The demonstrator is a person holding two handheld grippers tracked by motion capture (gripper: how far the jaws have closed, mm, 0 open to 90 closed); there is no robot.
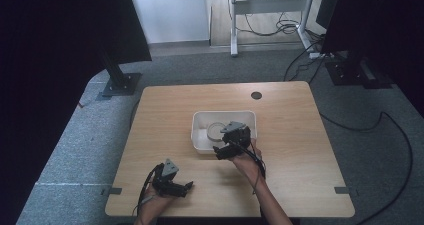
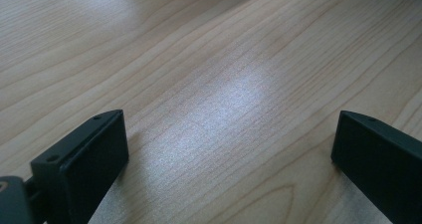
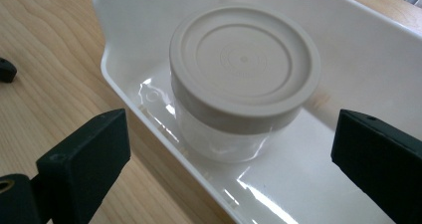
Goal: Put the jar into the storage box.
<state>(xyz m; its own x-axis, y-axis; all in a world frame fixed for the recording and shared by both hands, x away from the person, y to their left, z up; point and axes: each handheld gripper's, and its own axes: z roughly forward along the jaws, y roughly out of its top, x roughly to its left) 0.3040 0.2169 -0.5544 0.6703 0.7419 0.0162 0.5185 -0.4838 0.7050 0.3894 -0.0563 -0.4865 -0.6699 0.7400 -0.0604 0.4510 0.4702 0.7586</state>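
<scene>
A clear jar with a beige lid [image 3: 244,79] stands upright in a white plastic bin [image 1: 200,122] near the middle of the wooden table. The jar [image 1: 217,131] sits toward the bin's near side. My right gripper [image 3: 229,154] hovers open over the bin's near rim, its jaws wide apart on either side of the jar and not touching it; from above, the right gripper [image 1: 226,150] sits at the bin's front edge. My left gripper [image 1: 186,187] rests low by the table's front left, and the left gripper [image 2: 229,154] is open over bare wood.
The wooden table [image 1: 290,135] has a dark round grommet hole [image 1: 256,95] near its far edge. Black stands [image 1: 120,80] and cables [image 1: 360,125] lie on the grey carpet around it. A white frame [image 1: 270,5] stands at the back.
</scene>
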